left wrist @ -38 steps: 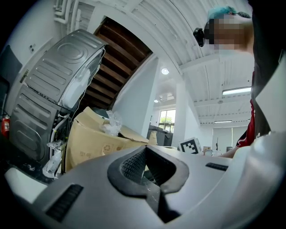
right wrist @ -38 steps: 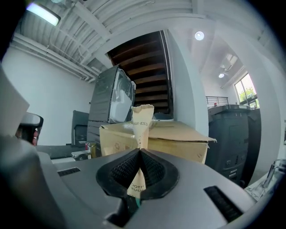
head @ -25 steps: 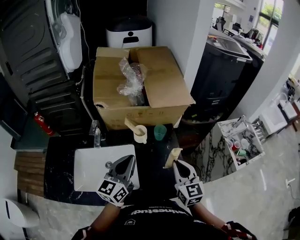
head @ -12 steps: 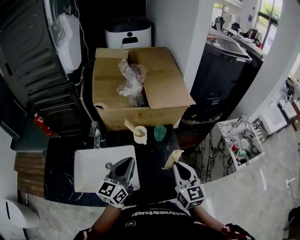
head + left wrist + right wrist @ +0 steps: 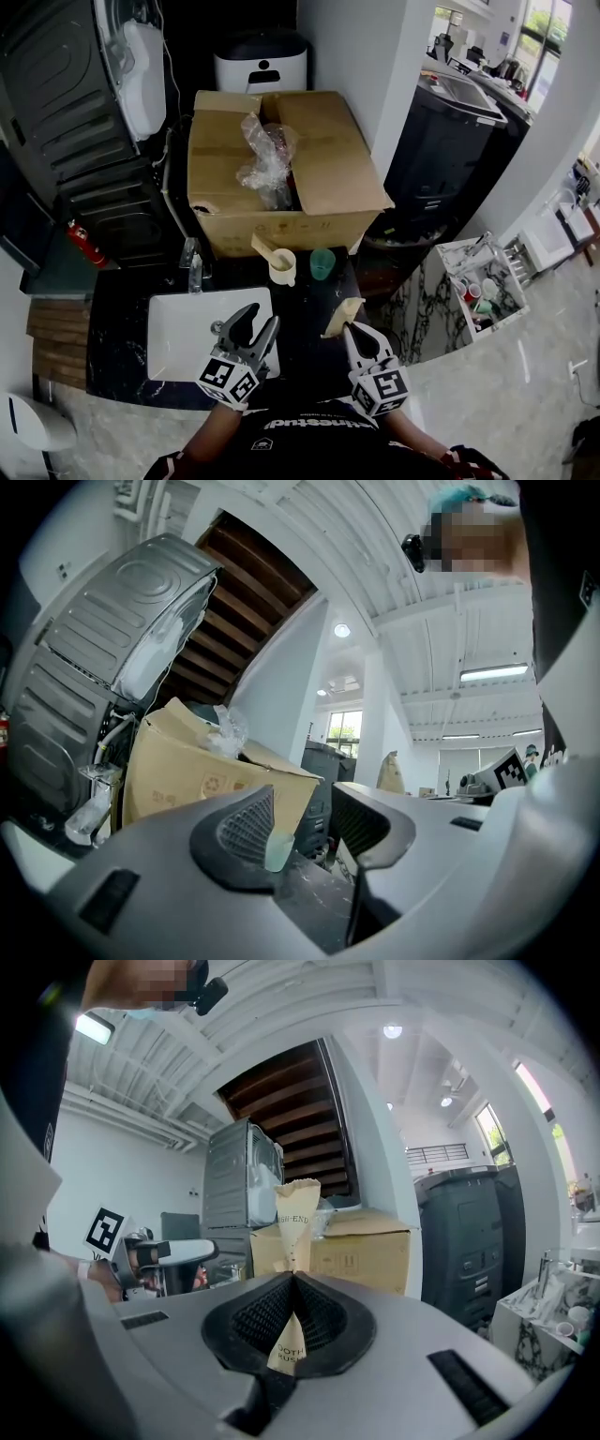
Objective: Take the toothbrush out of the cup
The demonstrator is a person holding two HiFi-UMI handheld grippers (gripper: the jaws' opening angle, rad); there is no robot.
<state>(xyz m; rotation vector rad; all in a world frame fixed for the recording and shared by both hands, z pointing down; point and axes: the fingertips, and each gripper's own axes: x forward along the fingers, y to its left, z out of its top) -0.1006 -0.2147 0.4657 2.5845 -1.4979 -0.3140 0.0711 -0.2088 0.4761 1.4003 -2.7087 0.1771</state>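
A tan paper toothbrush package (image 5: pixel 340 317) (image 5: pixel 294 1225) stands upright in my right gripper (image 5: pixel 350 330) (image 5: pixel 292 1283), whose jaws are shut on its lower part above the dark counter (image 5: pixel 305 319). Farther back stands the beige cup (image 5: pixel 282 267), with a beige piece sticking out toward the upper left. A green cup (image 5: pixel 322 264) (image 5: pixel 277 847) stands just right of it. My left gripper (image 5: pixel 255 322) (image 5: pixel 302 825) hovers over the sink's right edge; its jaws are opening and nothing is between them.
A white sink (image 5: pixel 183 337) with a faucet (image 5: pixel 192 269) lies at the left of the counter. A big open cardboard box (image 5: pixel 328 178) (image 5: pixel 178 766) (image 5: pixel 361 1241) with crumpled plastic stands behind the cups. A black bin (image 5: pixel 450 141) is at the right.
The left gripper's jaws have gone from shut to spread apart. The right gripper and the package have barely shifted.
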